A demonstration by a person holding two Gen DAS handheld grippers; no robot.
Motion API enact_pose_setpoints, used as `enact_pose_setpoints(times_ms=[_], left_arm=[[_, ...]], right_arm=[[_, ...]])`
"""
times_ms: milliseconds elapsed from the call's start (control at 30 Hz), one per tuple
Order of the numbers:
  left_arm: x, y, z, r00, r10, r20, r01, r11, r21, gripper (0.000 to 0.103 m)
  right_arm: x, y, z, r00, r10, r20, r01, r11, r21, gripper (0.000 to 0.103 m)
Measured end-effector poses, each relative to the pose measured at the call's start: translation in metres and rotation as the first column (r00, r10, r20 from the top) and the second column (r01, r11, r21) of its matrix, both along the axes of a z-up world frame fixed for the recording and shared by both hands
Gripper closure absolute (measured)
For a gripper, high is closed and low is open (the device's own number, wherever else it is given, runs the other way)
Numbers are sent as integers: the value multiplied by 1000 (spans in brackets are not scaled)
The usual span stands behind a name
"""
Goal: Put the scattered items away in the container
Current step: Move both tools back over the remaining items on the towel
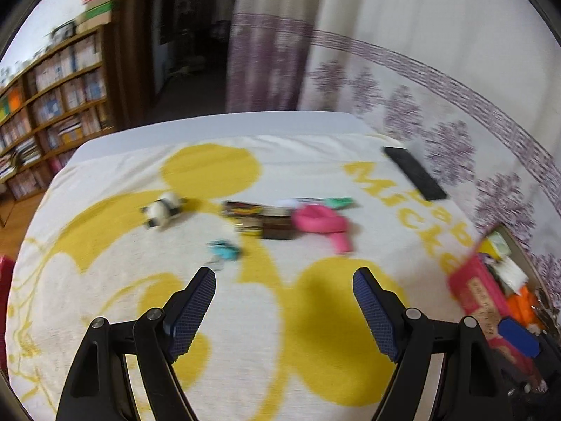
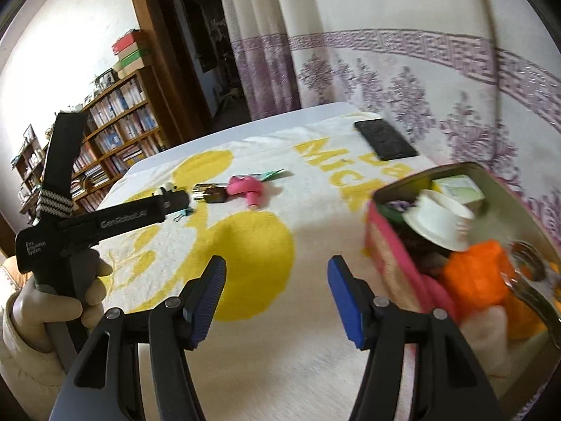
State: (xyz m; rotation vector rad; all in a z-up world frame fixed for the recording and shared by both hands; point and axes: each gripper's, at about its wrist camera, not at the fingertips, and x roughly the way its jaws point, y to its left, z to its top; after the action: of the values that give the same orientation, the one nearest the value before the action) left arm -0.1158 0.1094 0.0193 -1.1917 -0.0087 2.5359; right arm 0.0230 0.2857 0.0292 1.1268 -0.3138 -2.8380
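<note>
Scattered on the yellow-and-white towel [image 1: 245, 308] lie a small panda toy [image 1: 163, 212], a teal binder clip [image 1: 224, 249], dark snack packets [image 1: 259, 219], a pink curled object [image 1: 324, 224] and a green wrapper [image 1: 338, 202]. The pink tin container [image 2: 396, 256] at the right holds a white cup [image 2: 438, 221], an orange piece [image 2: 480, 273] and other things. My left gripper [image 1: 284, 280] is open and empty, short of the items. My right gripper [image 2: 277, 270] is open and empty, just left of the tin.
A black remote [image 1: 415, 173] lies at the towel's far right corner. The left gripper's body and gloved hand [image 2: 52, 301] show at the left of the right wrist view. A bookshelf [image 1: 52, 105] stands beyond the table's left side; curtains hang behind.
</note>
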Motion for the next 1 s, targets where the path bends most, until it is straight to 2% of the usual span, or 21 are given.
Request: enact_pose_setpoints(times_ms=[267, 600, 800, 1000], left_arm=[[-21, -59, -15, 990, 134, 32, -135, 991, 21, 20], [-46, -90, -21, 985, 168, 36, -168, 986, -14, 20], [-79, -98, -25, 980, 197, 24, -196, 980, -39, 20], [-115, -87, -36, 985, 170, 42, -168, 984, -54, 20]], right_arm=[[-44, -23, -5, 999, 37, 37, -36, 999, -26, 39], [-111, -38, -21, 995, 19, 98, -16, 999, -30, 39], [-125, -43, -29, 994, 22, 111, -17, 999, -48, 39], [-134, -43, -33, 992, 24, 120, -17, 998, -56, 38]])
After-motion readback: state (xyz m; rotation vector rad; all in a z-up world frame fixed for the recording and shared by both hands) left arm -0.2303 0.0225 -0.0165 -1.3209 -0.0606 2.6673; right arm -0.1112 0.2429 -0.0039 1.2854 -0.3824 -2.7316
